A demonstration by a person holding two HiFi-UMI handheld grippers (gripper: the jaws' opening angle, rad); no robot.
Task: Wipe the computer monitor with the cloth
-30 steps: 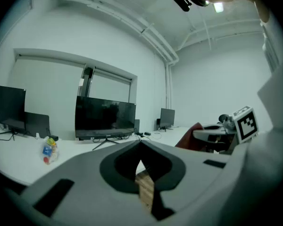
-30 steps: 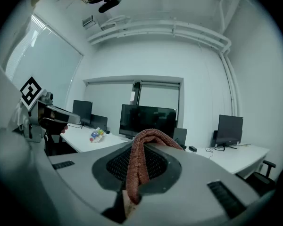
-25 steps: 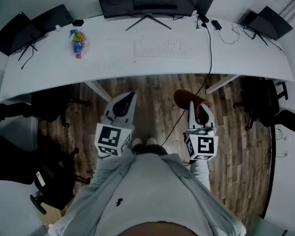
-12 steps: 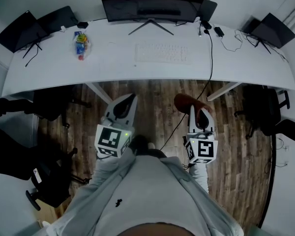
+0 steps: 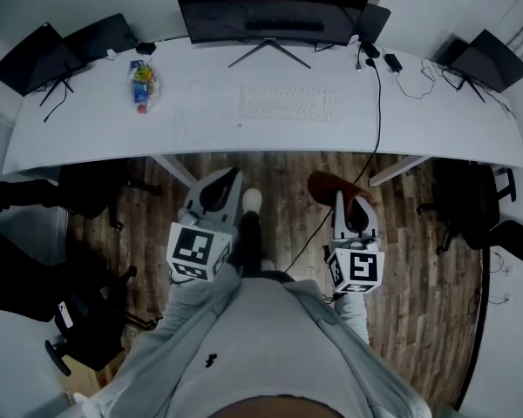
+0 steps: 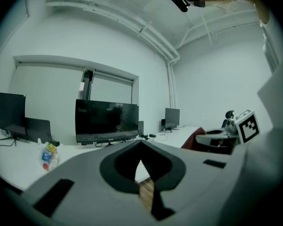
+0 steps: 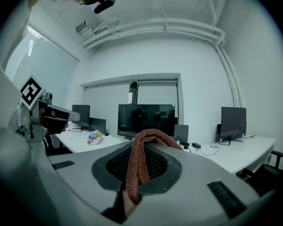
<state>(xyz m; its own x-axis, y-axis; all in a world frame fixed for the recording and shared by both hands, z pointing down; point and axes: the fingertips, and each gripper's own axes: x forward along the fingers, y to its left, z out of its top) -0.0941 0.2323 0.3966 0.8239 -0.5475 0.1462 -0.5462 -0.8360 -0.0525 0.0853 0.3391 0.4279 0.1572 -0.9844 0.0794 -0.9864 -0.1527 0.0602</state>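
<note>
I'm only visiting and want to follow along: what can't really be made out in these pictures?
Monitor: head view, its top is cut off by the picture's edge.
Bag on the desk: head view, the contents are too small to tell.
Cloth: right gripper view, its lower end is hidden down inside the right gripper.

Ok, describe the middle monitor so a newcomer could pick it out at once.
Find the long white desk. At the middle of its far edge, behind the white keyboard, stands the monitor. It is much wider than the small screens at the desk's ends.
</note>
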